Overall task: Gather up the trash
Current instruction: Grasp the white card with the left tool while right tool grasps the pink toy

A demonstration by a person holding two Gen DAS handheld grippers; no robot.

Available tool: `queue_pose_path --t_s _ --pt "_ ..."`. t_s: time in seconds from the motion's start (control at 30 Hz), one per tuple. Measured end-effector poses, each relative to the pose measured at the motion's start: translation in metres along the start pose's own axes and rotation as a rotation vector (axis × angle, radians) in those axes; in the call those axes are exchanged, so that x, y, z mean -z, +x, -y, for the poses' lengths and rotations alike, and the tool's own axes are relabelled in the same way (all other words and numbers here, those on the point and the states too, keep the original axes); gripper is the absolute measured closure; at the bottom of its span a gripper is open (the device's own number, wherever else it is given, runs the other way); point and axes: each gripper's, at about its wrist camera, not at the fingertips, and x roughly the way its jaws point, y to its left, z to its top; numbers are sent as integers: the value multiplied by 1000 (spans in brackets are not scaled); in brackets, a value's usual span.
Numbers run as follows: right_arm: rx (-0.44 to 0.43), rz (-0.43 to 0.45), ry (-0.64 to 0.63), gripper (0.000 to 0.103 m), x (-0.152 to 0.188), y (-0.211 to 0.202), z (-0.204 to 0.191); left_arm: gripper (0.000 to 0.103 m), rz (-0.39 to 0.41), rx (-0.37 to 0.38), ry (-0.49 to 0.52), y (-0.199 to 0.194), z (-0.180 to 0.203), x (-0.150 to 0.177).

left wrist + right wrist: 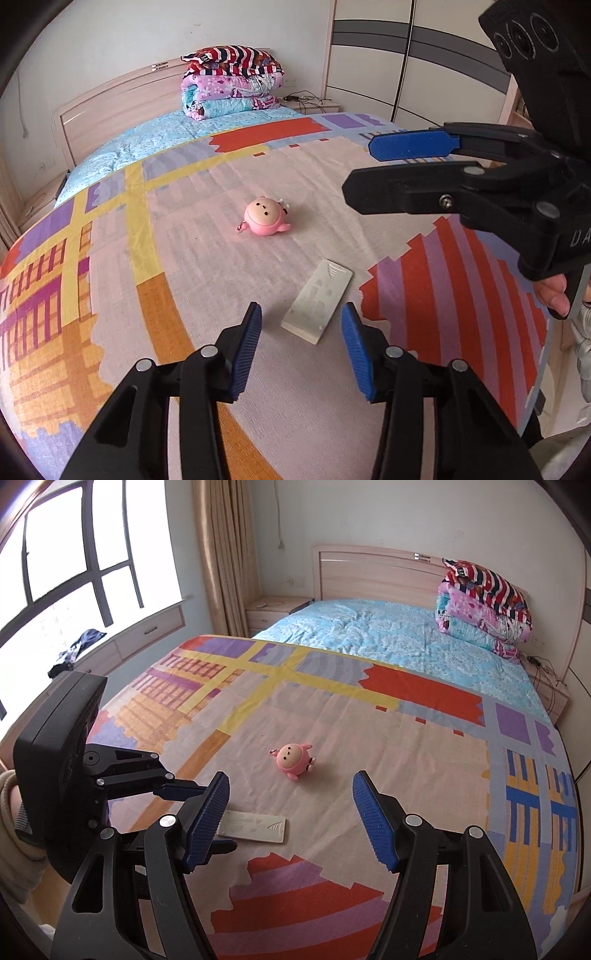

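Bedspread, multicoloured patterned woven cloth [207, 295]: matt, finely ribbed. Toy, round pink glossy plastic [263, 218]: smooth. Remote, flat off-white plastic [317, 301]: smooth, dull sheen. Gripper pads, blue ridged rubbery plastic [246, 350]; arms black matt plastic, metal rivets. Headboard, pale wood-grain laminate [369, 572]: smooth.

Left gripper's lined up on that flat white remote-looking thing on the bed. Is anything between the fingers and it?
Nothing visible blocks it. The left gripper is open above the blanket, and the flat white piece lies just ahead between its fingers. The pink toy sits farther off, and the right gripper hangs off to the right, also open.
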Motion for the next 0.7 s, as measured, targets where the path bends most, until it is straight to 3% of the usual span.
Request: queue_pose_path --t_s 0.47,0.6,0.7 --pt "-61 -55 0 34 -11 43 9 80 3 54 23 3 -6 -4" --pt "-76 -67 -3 34 -12 49 7 95 23 56 13 -8 -7 -3" --pt "-60 -76 -19 34 -13 53 3 97 25 48 11 -14 -8 -1"
